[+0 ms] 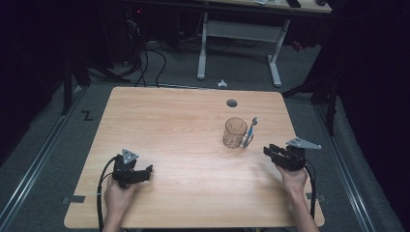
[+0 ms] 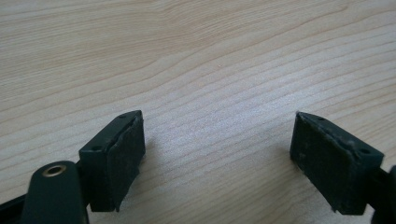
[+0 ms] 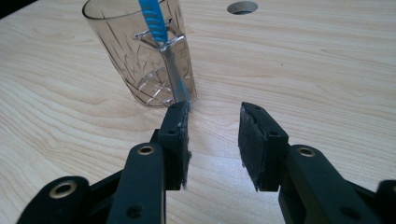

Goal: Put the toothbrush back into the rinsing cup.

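Observation:
A clear cut-glass tumbler (image 1: 235, 132) (image 3: 144, 56) stands upright on the right half of the wooden table (image 1: 183, 125). A toothbrush (image 1: 250, 131) (image 3: 163, 51), blue at the top with a clear lower handle, leans against the tumbler's side. My right gripper (image 1: 269, 150) (image 3: 212, 135) rests on the table just right of and nearer than the glass, open a moderate width and holding nothing; its left jaw tip is close to the toothbrush's foot. At the near left my left gripper (image 1: 146, 170) (image 2: 219, 154) is wide open over bare wood.
A round cable hole (image 1: 232, 103) (image 3: 242, 7) lies in the tabletop behind the glass. On the floor beyond the table stand a white desk frame (image 1: 239, 43), loose cables (image 1: 150, 58) and a small white object (image 1: 222, 83).

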